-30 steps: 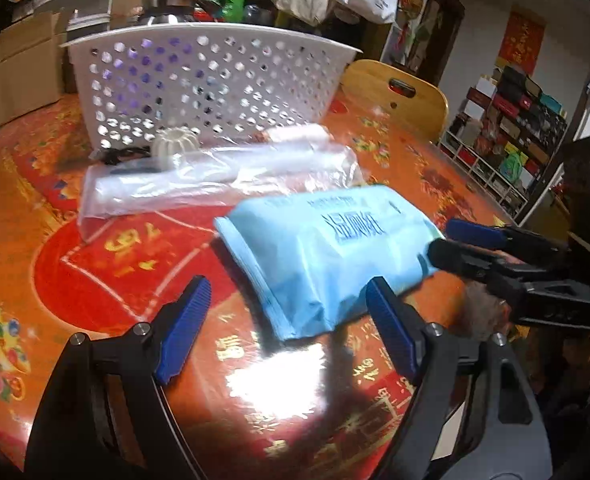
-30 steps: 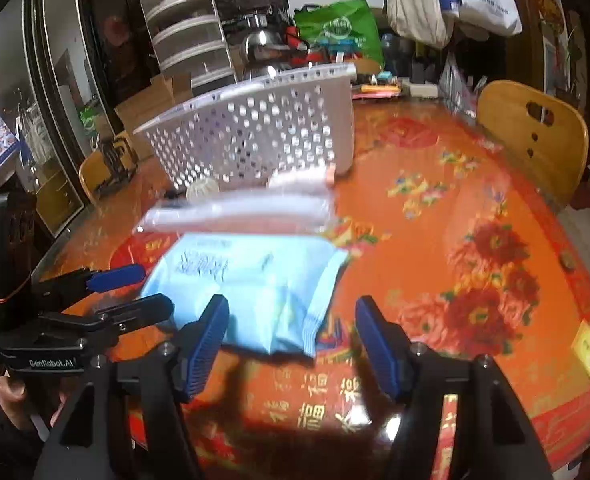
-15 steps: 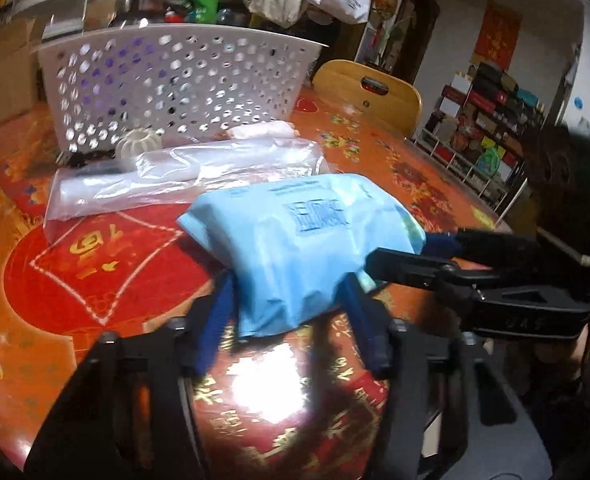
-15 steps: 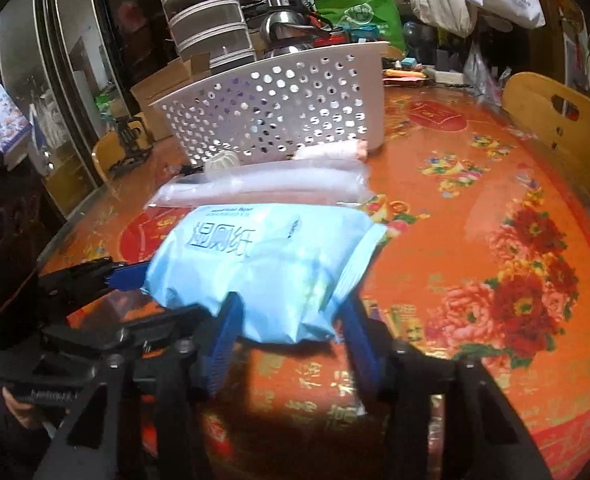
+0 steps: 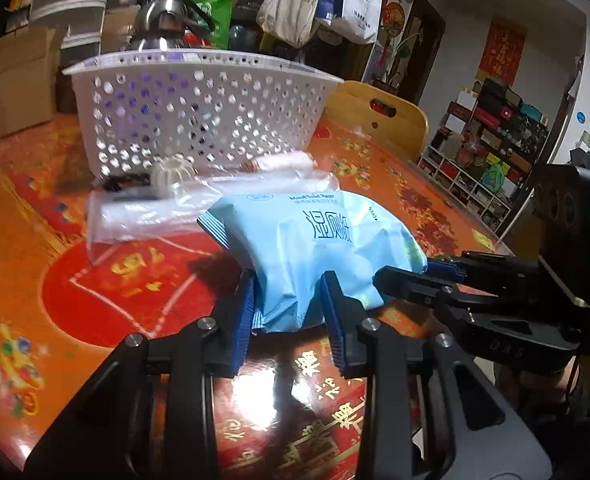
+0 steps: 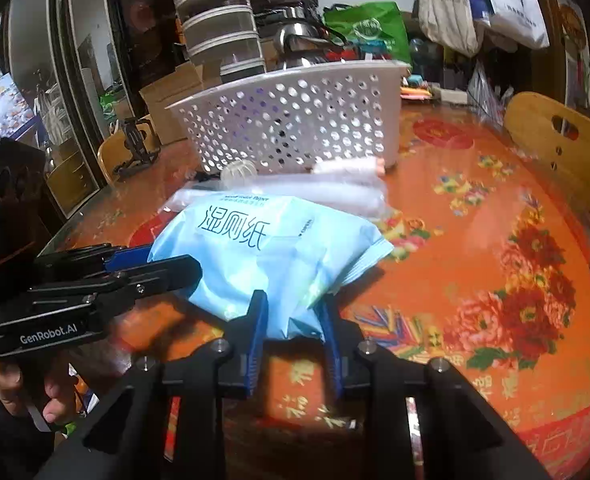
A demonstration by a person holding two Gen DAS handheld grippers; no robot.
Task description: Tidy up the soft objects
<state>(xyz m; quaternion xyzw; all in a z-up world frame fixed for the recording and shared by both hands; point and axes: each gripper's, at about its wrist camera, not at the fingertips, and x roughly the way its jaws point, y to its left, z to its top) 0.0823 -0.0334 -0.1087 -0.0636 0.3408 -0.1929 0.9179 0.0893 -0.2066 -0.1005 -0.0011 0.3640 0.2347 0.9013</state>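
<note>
Both claws are closing on one light blue wipes pack (image 5: 315,252), each pinching a near corner so the wrapper is bunching between the blue pads. The left gripper (image 5: 291,308) is squeezing the corner straight ahead of it; the right gripper (image 6: 295,316) is doing the same from the other side, its jaws narrow around crumpled film.

Just beyond the pack, a clear plastic bag (image 5: 143,212) is lying flat on the red and orange tablecloth (image 5: 95,280), with a small white ribbed piece (image 5: 171,172) and a pale roll (image 5: 283,162) behind it. Farther ahead a white perforated basket (image 5: 199,112) is standing, and a wooden chair (image 6: 555,148) is sitting off to the right.

Large dark Chinese characters are showing on the pack; the small line above them is too fine to read. "GenRobot.AI" is showing on the left gripper's side.
</note>
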